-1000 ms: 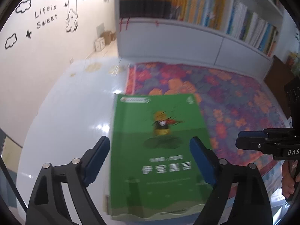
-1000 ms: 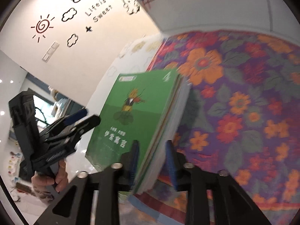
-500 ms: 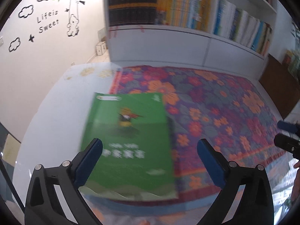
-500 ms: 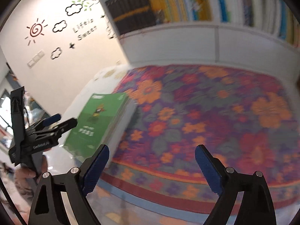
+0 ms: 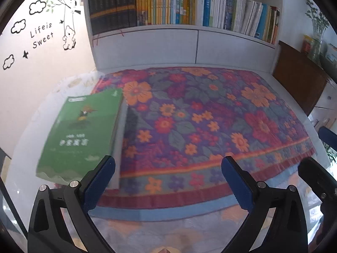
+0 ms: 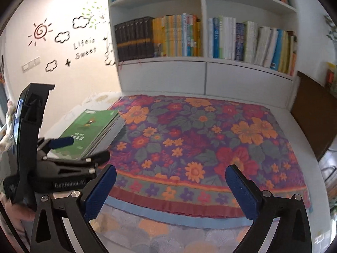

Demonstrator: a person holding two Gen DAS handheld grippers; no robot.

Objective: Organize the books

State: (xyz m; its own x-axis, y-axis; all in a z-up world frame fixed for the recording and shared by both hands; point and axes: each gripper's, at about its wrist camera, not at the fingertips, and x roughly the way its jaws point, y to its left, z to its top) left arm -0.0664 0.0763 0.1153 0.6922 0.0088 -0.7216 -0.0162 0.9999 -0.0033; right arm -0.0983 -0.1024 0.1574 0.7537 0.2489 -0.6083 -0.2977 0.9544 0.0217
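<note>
A stack of books with a green cover on top (image 5: 84, 130) lies flat at the left edge of the floral cloth (image 5: 210, 116). My left gripper (image 5: 168, 162) is open over the cloth, to the right of the stack, with nothing between its fingers. In the right wrist view the stack (image 6: 92, 128) lies far left, and the left gripper (image 6: 86, 147) hangs in front of it. My right gripper (image 6: 171, 169) is above the cloth's near border; its jaws are opening and nothing is between them.
A white bookshelf (image 5: 168, 4) packed with upright books stands behind the cloth, with closed white panels below. A dark brown cabinet (image 5: 299, 76) stands at the right. White glossy surface lies left of the stack by a decorated wall.
My right gripper has let go of the stack's edge, spread wide and drawn back to the right. My left gripper has shifted right, off the green cover, which now lies to its left.
</note>
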